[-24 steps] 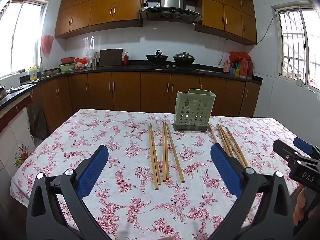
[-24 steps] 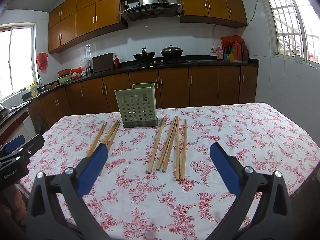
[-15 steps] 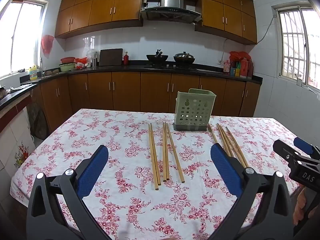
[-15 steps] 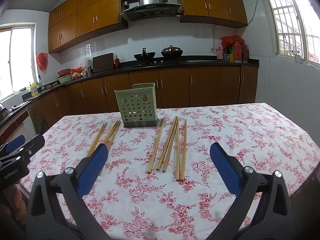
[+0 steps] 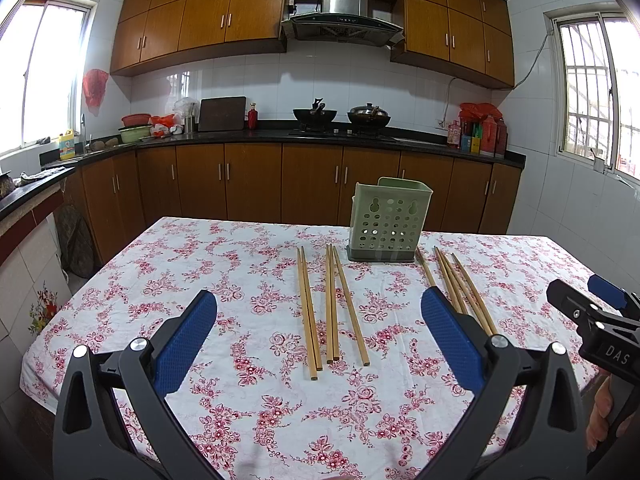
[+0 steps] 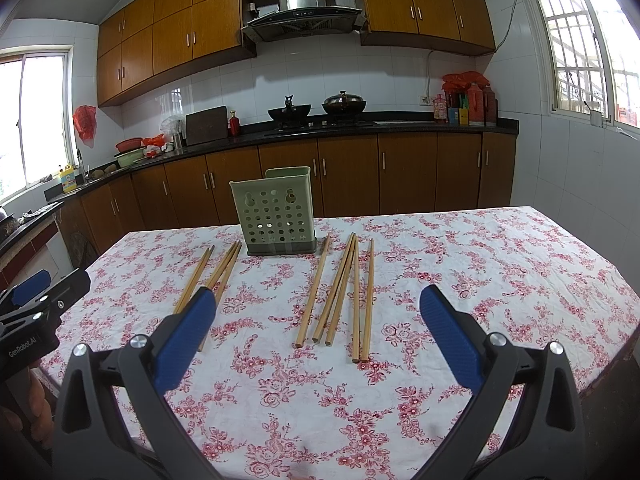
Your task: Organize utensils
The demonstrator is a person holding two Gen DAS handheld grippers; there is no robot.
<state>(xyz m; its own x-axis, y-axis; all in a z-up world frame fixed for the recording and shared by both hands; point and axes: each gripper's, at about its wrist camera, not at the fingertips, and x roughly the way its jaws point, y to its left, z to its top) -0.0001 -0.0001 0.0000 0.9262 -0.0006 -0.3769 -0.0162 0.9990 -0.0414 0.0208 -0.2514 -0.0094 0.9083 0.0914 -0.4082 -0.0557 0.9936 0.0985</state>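
Chopsticks (image 5: 330, 300) lie flat on the cloth (image 5: 200, 264) in two loose groups, one on each side of the caddy (image 5: 388, 220), tips toward it, none inside yet. Both my left gripper (image 5: 320, 328) and right gripper (image 6: 316, 320) hover short of them, jaws spread wide, holding nothing. Sticks in each group touch or nearly touch, so I judge a pinch may catch two at once or roll one aside. Gripped near an end, a stick could tilt and miss the caddy, which looks light enough to tip if nudged.
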